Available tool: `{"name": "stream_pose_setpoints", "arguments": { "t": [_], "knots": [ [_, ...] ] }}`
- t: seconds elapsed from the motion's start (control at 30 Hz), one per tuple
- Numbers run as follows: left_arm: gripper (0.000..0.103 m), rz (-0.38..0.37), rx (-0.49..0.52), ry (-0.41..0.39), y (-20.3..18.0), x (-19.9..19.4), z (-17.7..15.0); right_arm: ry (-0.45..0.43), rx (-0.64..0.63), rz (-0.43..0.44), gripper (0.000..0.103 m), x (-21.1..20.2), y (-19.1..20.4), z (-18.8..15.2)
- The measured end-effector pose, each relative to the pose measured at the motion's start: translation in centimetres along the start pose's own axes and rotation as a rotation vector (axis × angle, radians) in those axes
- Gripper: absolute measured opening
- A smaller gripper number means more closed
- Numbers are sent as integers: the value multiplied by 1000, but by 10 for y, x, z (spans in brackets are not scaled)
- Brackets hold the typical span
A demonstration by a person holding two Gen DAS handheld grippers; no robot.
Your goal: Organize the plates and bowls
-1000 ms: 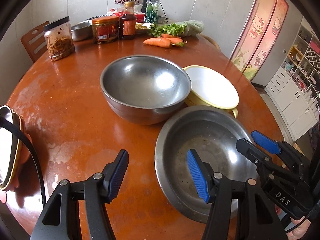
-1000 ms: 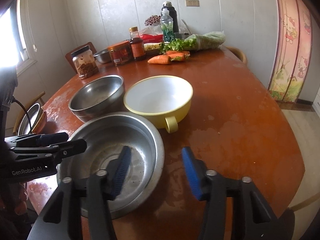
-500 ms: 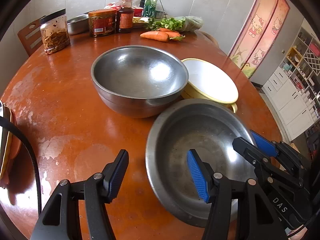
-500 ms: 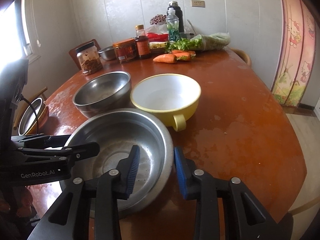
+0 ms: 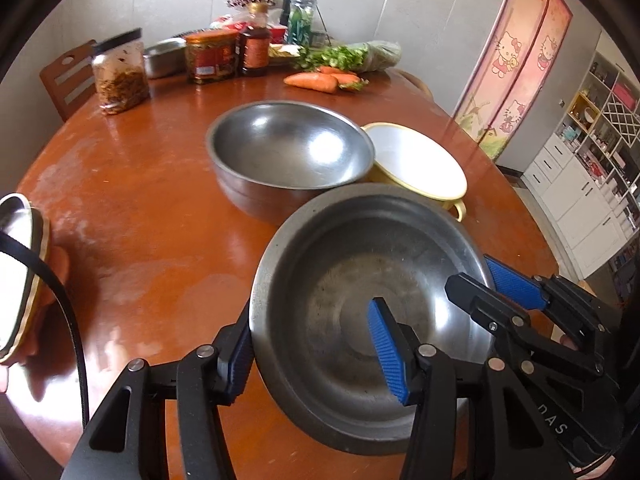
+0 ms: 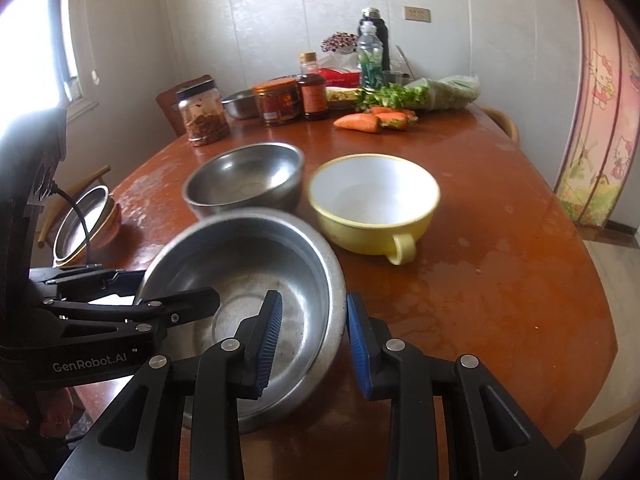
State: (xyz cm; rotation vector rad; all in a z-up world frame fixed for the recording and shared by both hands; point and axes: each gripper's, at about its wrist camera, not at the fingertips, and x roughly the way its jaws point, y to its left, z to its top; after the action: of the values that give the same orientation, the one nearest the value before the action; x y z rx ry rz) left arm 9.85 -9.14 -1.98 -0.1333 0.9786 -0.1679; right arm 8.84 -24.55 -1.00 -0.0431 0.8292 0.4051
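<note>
A home dining room is shown. A round wooden table (image 6: 500,240), worn and stained, lies under the jaws and spreads ahead of them. At its far edge, well beyond the jaws, everyday food is gathered: carrots (image 6: 360,122), leafy greens (image 6: 394,96), a sauce bottle (image 6: 312,90) and a jar of preserved food (image 6: 202,114). Wooden chairs (image 5: 66,78) are drawn up at the far left. A wall socket (image 6: 416,13) is set in the panelled wall behind. To the right of the jaws, a cartoon-cat door curtain (image 5: 516,60) is hung, and white shelving (image 5: 596,148) filled with household items is seen past it.
</note>
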Motion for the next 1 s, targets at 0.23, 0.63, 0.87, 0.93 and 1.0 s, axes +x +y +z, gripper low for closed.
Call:
{"name": "stream_pose_setpoints", "arguments": {
  "t": [0.23, 0.63, 0.87, 0.93, 1.0],
  "knots": [
    [54, 34, -40, -26, 22, -21, -12, 0, -53, 37, 34, -2, 29, -1],
    [54, 53, -98, -31, 54, -28, -23, 25, -128, 71, 35, 5, 66, -7],
    [54, 53, -95, -34, 57, -26, -21, 34, -137, 61, 35, 10, 68, -3],
    [54, 56, -93, -32, 57, -26, -21, 38, -139, 60, 35, 11, 69, -2],
    [54, 58, -90, -28, 57, -24, -19, 43, -140, 58, 36, 13, 69, 0]
  ]
}}
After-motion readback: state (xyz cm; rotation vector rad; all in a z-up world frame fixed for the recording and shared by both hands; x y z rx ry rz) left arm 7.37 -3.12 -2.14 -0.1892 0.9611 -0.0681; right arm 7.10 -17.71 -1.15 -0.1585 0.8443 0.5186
